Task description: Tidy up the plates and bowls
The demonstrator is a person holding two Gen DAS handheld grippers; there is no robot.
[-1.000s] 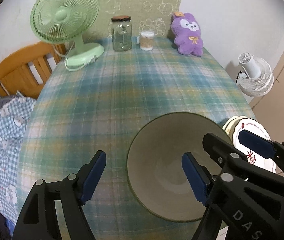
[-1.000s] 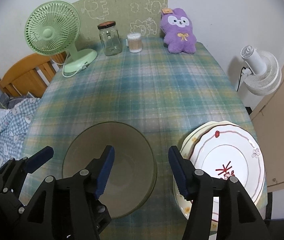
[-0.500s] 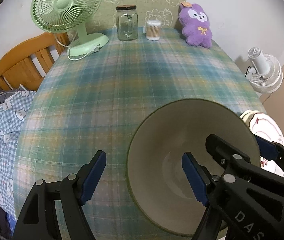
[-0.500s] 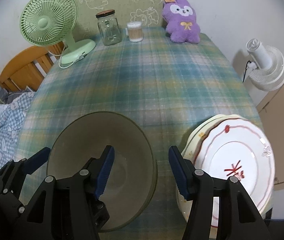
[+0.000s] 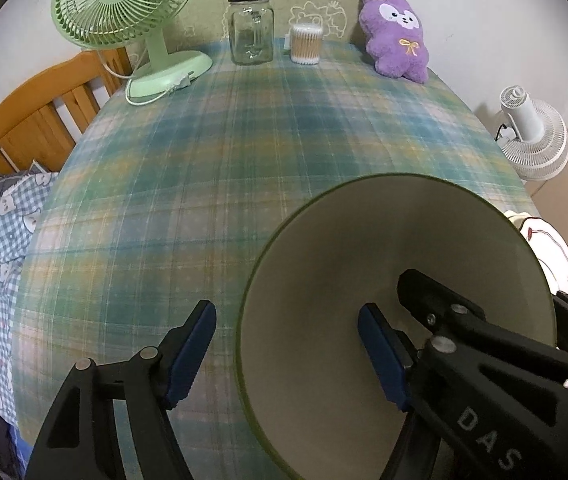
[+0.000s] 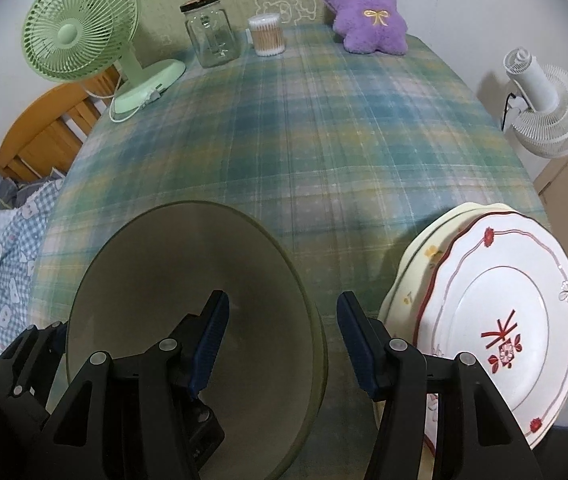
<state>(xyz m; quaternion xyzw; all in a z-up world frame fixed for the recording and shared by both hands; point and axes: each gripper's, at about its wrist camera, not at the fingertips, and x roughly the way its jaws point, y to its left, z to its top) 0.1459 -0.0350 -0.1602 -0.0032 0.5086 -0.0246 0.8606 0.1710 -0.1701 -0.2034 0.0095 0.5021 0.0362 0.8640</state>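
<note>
A wide olive-green bowl (image 5: 404, 240) stands upright near the front edge of the plaid table. My left gripper (image 5: 286, 320) straddles its left rim, one blue pad outside and one inside. Its jaws are closing, and neither pad touches the rim. My right gripper (image 6: 284, 308) straddles the same bowl's (image 6: 163, 260) right rim and is open, its pads clear of the wall. Just right of it lies a stack of plates (image 6: 504, 300), a white one with red flowers on top. Its edge shows as the plates (image 5: 544, 240) in the left wrist view.
At the far end of the table stand a green desk fan (image 5: 123, 20), a glass jar (image 5: 251, 28), a tub of cotton swabs (image 5: 306, 44) and a purple plush toy (image 5: 396, 36). A wooden bed frame (image 5: 35, 120) is at the left, a white floor fan (image 6: 544, 100) at the right.
Both grippers have sunk toward the bowl, which now fills more of each view. The left jaws have narrowed a little around the left rim. Bowl and plates have not moved.
</note>
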